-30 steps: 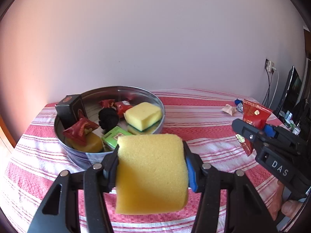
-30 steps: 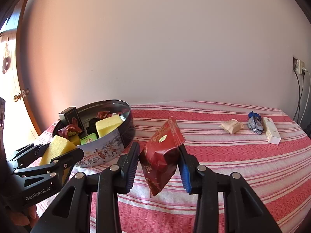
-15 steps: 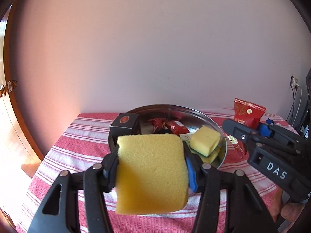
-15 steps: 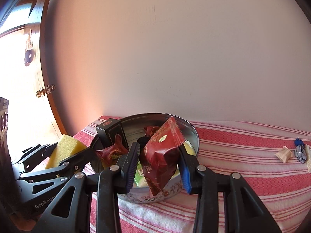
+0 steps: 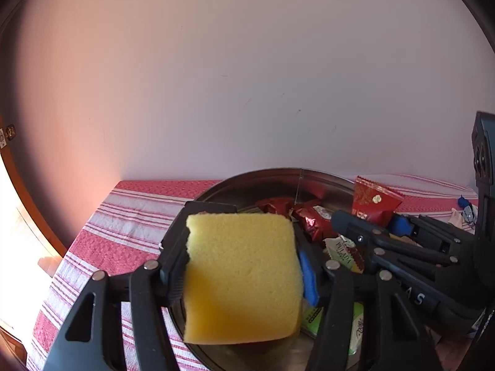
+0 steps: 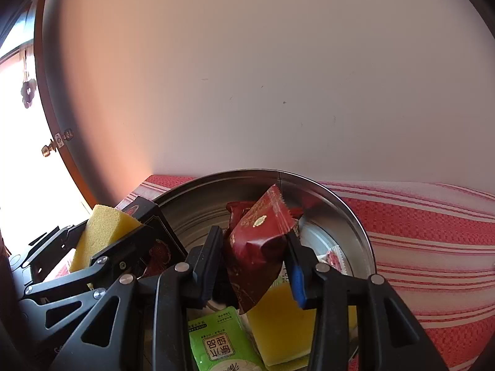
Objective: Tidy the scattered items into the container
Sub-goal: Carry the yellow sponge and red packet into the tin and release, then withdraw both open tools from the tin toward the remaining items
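Observation:
My left gripper (image 5: 243, 256) is shut on a yellow sponge (image 5: 241, 278) and holds it over the left side of the round metal tin (image 5: 272, 174). My right gripper (image 6: 255, 256) is shut on a dark red snack packet (image 6: 256, 241) and holds it over the middle of the tin (image 6: 349, 213). The tin holds red wrapped sweets (image 5: 312, 219), a green packet (image 6: 216, 343), another yellow sponge (image 6: 281, 321) and a black box (image 6: 154, 232). The right gripper with its packet (image 5: 374, 201) shows in the left wrist view. The left gripper's sponge (image 6: 102, 232) shows in the right wrist view.
The tin stands on a red and white striped cloth (image 6: 433, 232) near the table's left end, close to a plain wall. A blue wrapped item (image 5: 464, 204) and a pale one lie far right on the cloth. A wooden door frame (image 6: 58, 142) is at the left.
Both grippers have moved left and forward from beside the tin to over it, each still holding its item. The tin now fills the lower part of both views.

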### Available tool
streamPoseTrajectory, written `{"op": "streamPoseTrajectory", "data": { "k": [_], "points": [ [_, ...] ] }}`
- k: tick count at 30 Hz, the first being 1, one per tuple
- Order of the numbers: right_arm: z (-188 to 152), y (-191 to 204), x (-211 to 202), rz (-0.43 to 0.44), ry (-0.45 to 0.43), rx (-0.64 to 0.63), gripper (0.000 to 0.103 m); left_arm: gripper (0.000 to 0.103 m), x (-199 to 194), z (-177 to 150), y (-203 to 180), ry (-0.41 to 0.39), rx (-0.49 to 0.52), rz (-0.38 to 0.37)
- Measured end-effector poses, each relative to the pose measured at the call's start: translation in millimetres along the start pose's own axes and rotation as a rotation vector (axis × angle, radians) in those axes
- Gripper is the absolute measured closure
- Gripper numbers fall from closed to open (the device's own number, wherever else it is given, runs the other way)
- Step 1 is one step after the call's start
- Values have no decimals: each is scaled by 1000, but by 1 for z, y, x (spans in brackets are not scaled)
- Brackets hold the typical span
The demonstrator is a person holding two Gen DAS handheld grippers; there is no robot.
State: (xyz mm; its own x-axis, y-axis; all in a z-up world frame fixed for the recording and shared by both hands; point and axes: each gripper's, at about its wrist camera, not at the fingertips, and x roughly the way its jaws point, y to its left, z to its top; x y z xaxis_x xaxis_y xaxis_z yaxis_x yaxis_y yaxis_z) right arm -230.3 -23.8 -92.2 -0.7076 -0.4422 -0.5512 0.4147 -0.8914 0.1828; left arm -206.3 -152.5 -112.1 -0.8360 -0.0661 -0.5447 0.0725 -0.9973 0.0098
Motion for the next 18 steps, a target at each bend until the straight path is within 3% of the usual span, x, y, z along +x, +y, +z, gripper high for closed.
{"op": "streamPoseTrajectory", "data": {
  "k": [2, 4, 6, 11, 18],
  "points": [
    [-3, -5, 2, 21, -4, 20, 59, 2, -9, 1, 2, -58, -1, 75],
    [-5, -11, -2, 26, -26, 39, 51, 0, -24, 1, 9, -138, -31, 120],
    [-5, -15, -11, 29, -69, 56, 31, 0, -31, 2, 19, -166, -82, 91],
    [-8, -23, -41, -26, -166, 84, 30, 0, -30, -2, 23, -144, -117, 20],
    [-33, -23, -83, -190, -251, 111, 30, 0, -40, -9, -27, -172, 36, 20]
  ]
}}
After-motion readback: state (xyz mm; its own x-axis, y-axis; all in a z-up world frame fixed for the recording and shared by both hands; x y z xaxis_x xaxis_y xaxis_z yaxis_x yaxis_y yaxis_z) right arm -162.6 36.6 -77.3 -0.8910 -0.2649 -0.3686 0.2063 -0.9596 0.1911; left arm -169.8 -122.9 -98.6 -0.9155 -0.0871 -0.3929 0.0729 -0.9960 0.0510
